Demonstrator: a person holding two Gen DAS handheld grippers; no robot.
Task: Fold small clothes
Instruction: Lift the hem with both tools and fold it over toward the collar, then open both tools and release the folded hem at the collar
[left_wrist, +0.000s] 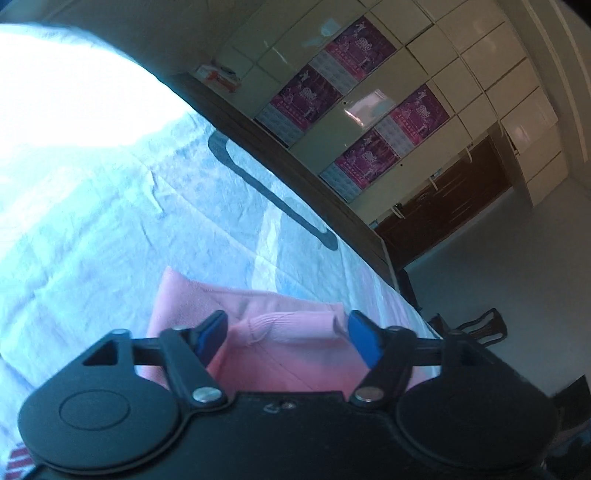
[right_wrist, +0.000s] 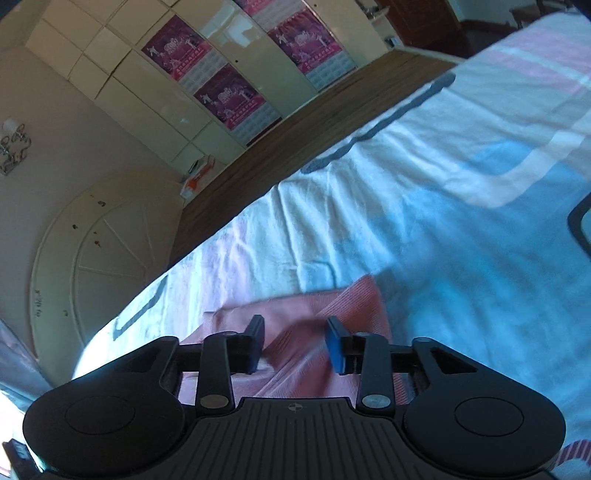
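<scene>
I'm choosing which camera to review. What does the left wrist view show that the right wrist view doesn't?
Only the left wrist view: a ribbed cuff folded across the pink garment, and the dark wooden door.
Only the right wrist view: the white arched panel and a wall ornament.
Both: the pink garment beneath open fingers, the patterned bedsheet, purple posters on cabinets.

Left wrist view looked forward and down over its gripper (left_wrist: 286, 341), close above the bed (left_wrist: 110, 221). Right wrist view did likewise over its own gripper (right_wrist: 295, 345). Both shared the pink garment (left_wrist: 280, 354), bedsheet and postered cabinets (left_wrist: 369, 122).
</scene>
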